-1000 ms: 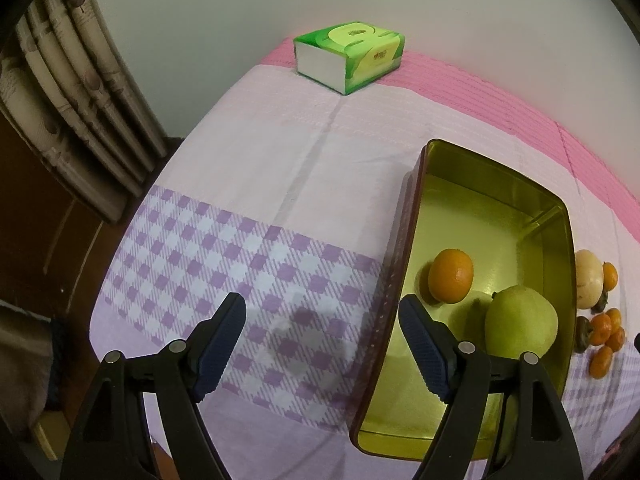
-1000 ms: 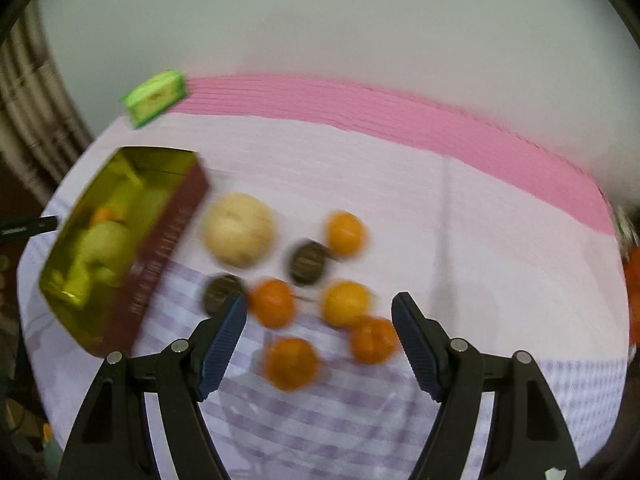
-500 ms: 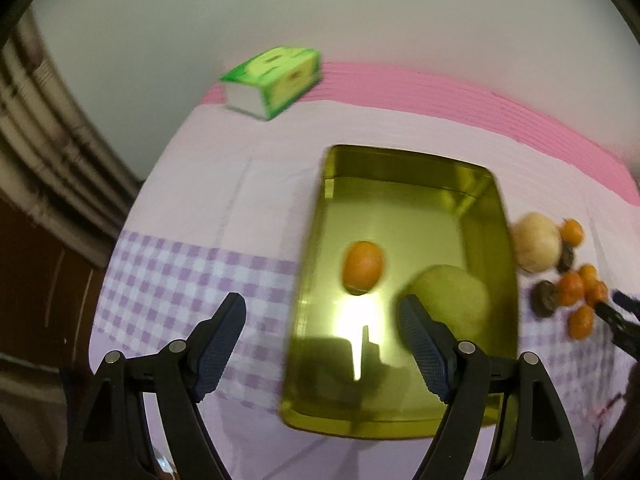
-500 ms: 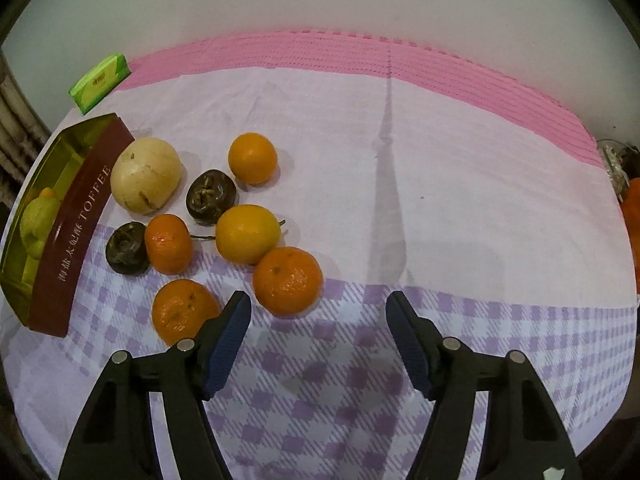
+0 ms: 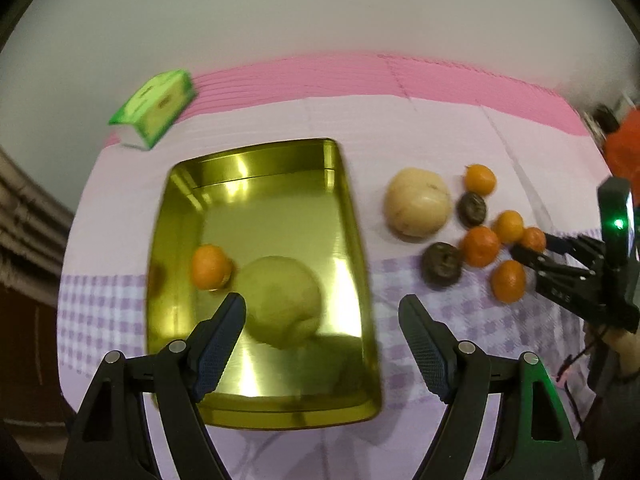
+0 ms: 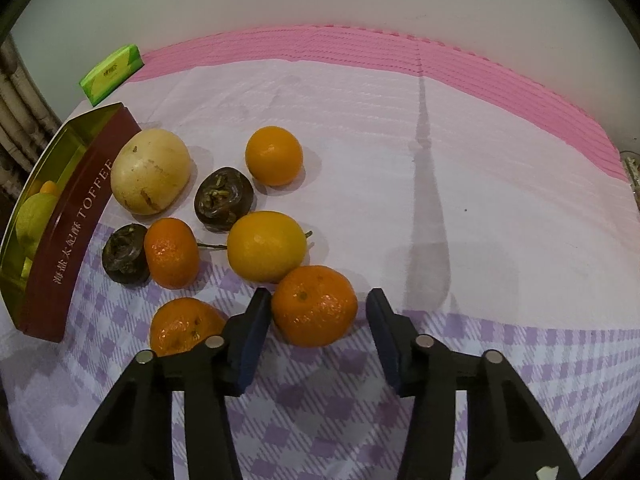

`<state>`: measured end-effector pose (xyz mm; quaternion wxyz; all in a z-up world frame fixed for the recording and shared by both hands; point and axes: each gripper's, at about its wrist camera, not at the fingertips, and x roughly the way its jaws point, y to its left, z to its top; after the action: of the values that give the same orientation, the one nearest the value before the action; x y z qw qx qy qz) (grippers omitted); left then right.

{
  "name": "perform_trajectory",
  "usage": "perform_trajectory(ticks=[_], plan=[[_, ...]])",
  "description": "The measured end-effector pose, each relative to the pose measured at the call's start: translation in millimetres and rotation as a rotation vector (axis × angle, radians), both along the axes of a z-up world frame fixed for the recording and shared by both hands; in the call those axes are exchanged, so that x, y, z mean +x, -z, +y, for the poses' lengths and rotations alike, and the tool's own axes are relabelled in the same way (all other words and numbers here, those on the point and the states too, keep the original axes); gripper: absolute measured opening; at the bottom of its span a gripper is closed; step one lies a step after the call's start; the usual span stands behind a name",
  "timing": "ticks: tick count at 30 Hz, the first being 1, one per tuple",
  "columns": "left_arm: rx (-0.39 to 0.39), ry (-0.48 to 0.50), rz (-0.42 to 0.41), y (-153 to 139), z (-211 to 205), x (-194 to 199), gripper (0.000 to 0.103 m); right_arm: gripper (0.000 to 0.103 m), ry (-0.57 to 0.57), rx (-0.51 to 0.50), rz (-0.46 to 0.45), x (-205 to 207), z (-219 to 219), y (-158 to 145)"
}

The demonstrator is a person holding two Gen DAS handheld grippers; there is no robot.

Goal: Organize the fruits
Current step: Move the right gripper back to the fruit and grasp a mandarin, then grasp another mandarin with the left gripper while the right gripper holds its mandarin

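A gold toffee tin [image 5: 256, 160] holds a green pear [image 5: 280, 300] and a small orange [image 5: 210, 266]. My left gripper [image 5: 322, 320] hangs open above the tin's near right part, gripping nothing. To the tin's right lie a pale round fruit [image 6: 150, 176], two dark wrinkled fruits [image 6: 224, 204], a yellow citrus [image 6: 266, 246] and several tangerines. My right gripper [image 6: 318, 312] is low over the cloth, its jaws closing around one tangerine [image 6: 314, 306]. The left pad touches the tangerine and a narrow gap shows at the right pad.
A green tissue pack [image 5: 154, 108] lies at the back left by the pink border. Another tangerine [image 6: 184, 326] sits just left of my right gripper's left finger. The checked cloth runs on to the right. A red object [image 5: 624, 152] is at the far right edge.
My left gripper swung right, from beside the tin to above it. My right gripper sank toward the fruit cluster and its jaws narrowed around the nearest tangerine.
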<state>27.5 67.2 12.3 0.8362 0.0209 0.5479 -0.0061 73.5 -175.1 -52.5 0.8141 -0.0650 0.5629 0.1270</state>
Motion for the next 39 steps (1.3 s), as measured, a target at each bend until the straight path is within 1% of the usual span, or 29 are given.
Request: perform_trajectory(ticks=[2,3,8,10,18,21,25,28,30,32,39], plan=[[0.002,0.019,0.005,1.1,-10.3,2.2,0.079,0.041,-0.004,-0.008,-0.004,1.1,2.8,1.7],[0.001,0.030,0.007,1.2,-16.1,2.6,0.079,0.038,-0.007,-0.009,-0.006,2.1,5.0,2.3],[-0.007,0.087,0.018,5.1,-39.2,4.3,0.079,0.036,-0.017,-0.009,-0.011,0.7,5.9,1.2],[-0.019,0.110,0.032,9.3,-49.7,5.7,0.079,0.036,-0.001,0.008,0.000,1.1,3.9,-0.3],[-0.064,0.237,0.089,32.2,-101.6,9.3,0.079,0.036,0.065,0.030,-0.027,-14.3,-30.6,-30.0],[-0.065,0.280,0.102,38.0,-121.0,13.0,0.079,0.036,0.099,0.072,-0.024,-20.2,-43.6,-37.5],[-0.071,0.324,0.119,44.4,-145.2,19.4,0.078,0.036,0.104,0.076,-0.049,-25.7,-51.7,-47.0],[-0.074,0.340,0.128,48.1,-158.4,23.6,0.074,0.036,0.118,0.090,-0.064,-28.0,-58.1,-50.4],[-0.073,0.341,0.138,50.4,-164.4,27.1,0.067,0.036,0.133,0.101,-0.066,-27.1,-63.7,-49.5],[-0.081,0.338,0.146,53.7,-168.9,31.7,0.064,0.036,0.144,0.107,-0.060,-25.8,-69.6,-47.7],[-0.065,0.333,0.178,68.6,-182.0,40.5,0.057,0.036,0.153,0.124,-0.054,-26.3,-77.0,-45.1]])
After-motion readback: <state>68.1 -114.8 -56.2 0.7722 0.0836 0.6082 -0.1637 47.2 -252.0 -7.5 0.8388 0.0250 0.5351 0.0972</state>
